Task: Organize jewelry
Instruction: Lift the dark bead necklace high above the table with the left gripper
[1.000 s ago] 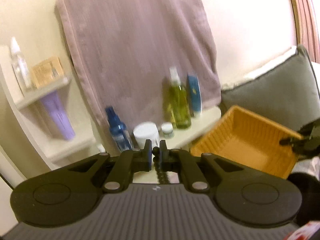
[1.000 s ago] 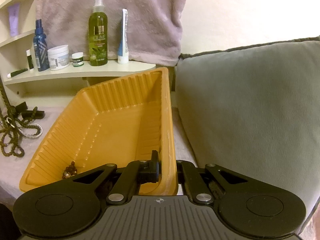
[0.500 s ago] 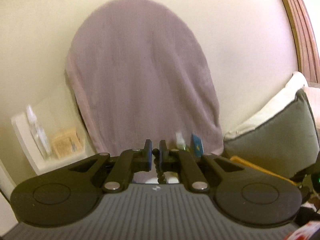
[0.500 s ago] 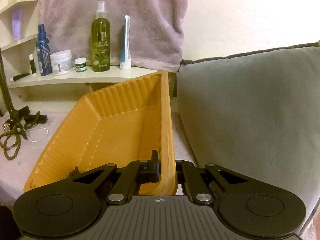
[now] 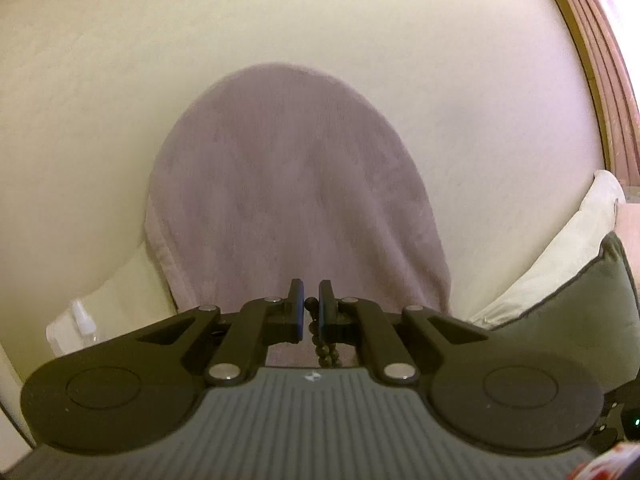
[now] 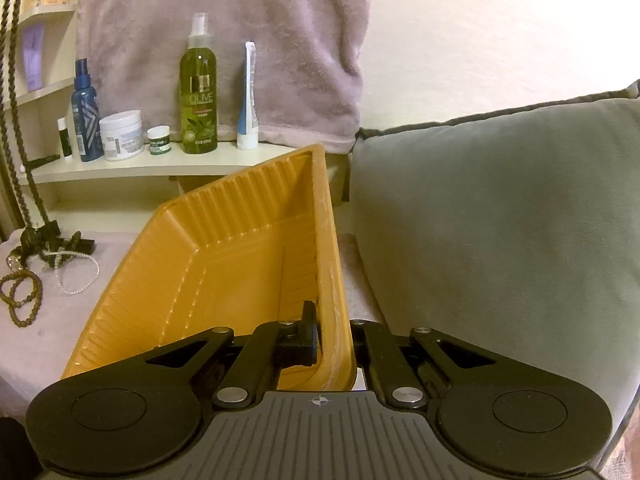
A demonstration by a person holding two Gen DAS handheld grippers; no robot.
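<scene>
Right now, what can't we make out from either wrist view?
- Left wrist: the bead necklace runs down behind the left gripper; its lower length is hidden.
- Right wrist: the same necklace leaves the top edge, so the grip is unseen.
- Right wrist: the right gripper body covers the near floor of the orange tray.
- Right wrist: labels on the small jars are too small.

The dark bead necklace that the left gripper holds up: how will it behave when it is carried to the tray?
The dark bead necklace probably hangs limp and may swing. In the right wrist view its strands run down into the jewelry pile, so it may snag.

Both wrist views toward towel (image 5: 296, 200)
</scene>
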